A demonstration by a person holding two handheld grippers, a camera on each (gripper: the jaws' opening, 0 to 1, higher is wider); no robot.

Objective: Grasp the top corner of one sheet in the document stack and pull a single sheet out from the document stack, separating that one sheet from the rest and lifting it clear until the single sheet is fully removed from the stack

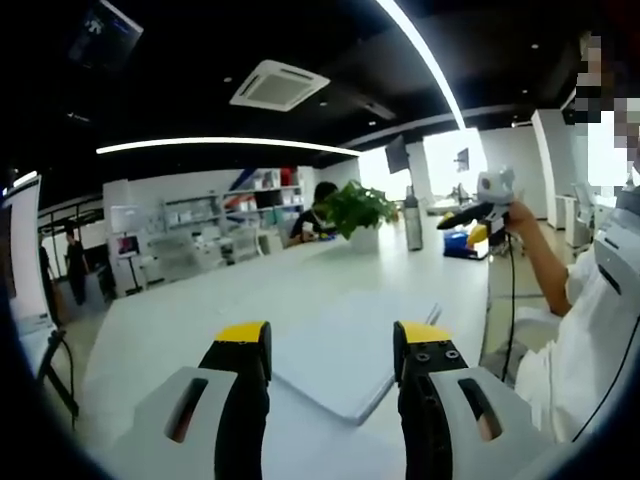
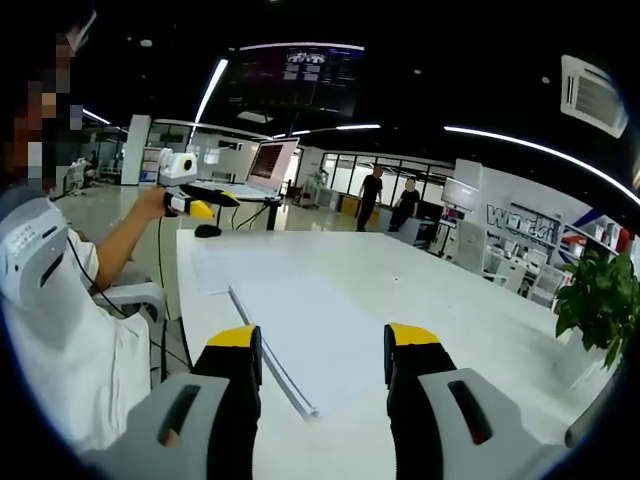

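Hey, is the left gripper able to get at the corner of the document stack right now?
Probably yes. The left gripper is open above the table, the document stack lies just ahead of its jaws, and nothing sits between them.

1. You work at a long white table [image 1: 180, 320], its top smooth and glossy; in the right gripper view the same table [image 2: 440, 290] runs away from you toward the far end of the room.
2. A document stack [image 1: 350, 345] of white sheets lies flat on it, directly ahead of you; in the right gripper view the document stack [image 2: 320, 335] shows a squared edge along its left side.
3. A single loose sheet [image 2: 225, 268] lies flat beyond the stack, near the table's left edge.
4. At the far end stand a potted plant [image 1: 358, 215] and, just beside it, a tall grey bottle [image 1: 413, 220].
5. A small blue item [image 1: 456, 243] sits near the bottle; you cannot tell what it is.
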